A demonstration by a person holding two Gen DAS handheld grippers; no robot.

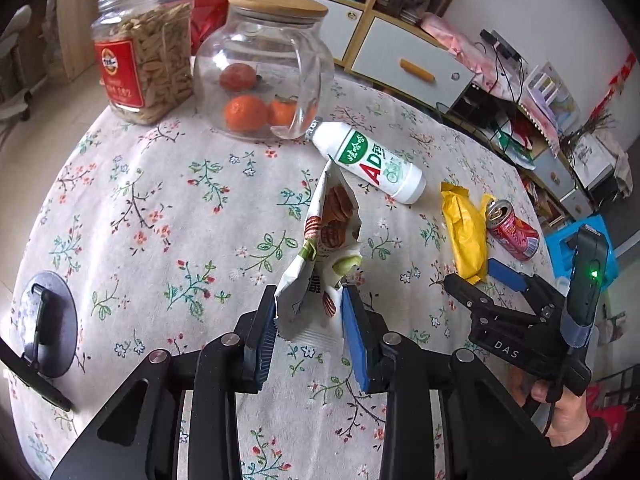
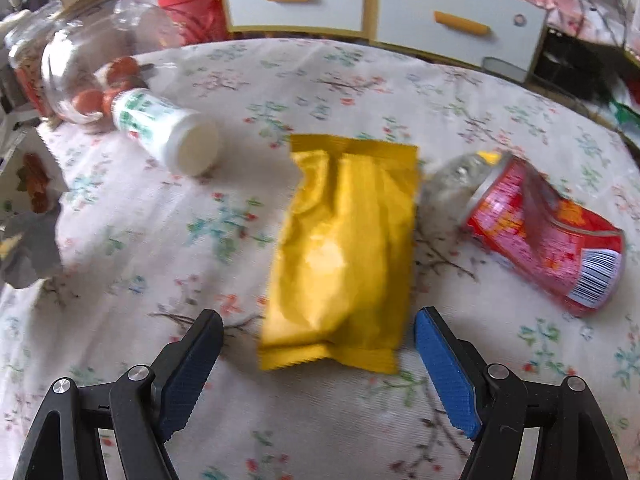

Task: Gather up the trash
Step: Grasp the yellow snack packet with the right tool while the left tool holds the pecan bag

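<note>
Snack bag [image 1: 320, 264]: white wrapper printed with brown nuts, crumpled and standing up off the cloth, its lower end pinched between the 2 blue pads of the left gripper [image 1: 309, 300].
Left gripper: closed on the snack bag; both pads press the wrapper's sides, and the bag's torn top points away toward the white bottle.
Yellow wrapper [image 2: 344, 248]: flat yellow foil packet lying on the tablecloth, its near crimped edge between the 2 spread fingers of the right gripper [image 2: 318, 336], touching neither pad as far as the blur allows.
Right gripper: jaws wide apart, nothing held; in the left wrist view it sits just beside the yellow wrapper's near end, a hand [image 1: 560, 412] on its handle.
Red can [image 2: 548, 232]: dented drink can on its side, just right of the yellow wrapper, open top facing the far side.
White bottle [image 1: 370, 162]: plastic bottle with a green and red label, lying on its side between the snack bag and the glass jar.
Glass jar [image 1: 262, 68]: round, wooden lid, 3 orange fruits inside, upright at the far edge.
Nut jar [image 1: 140, 54]: red label, upright, just left of the glass jar.
Tablecloth [image 1: 160, 220]: white floral cloth covering the table.
Cabinet [image 2: 380, 0]: white drawers with orange handles, beyond the table.
</note>
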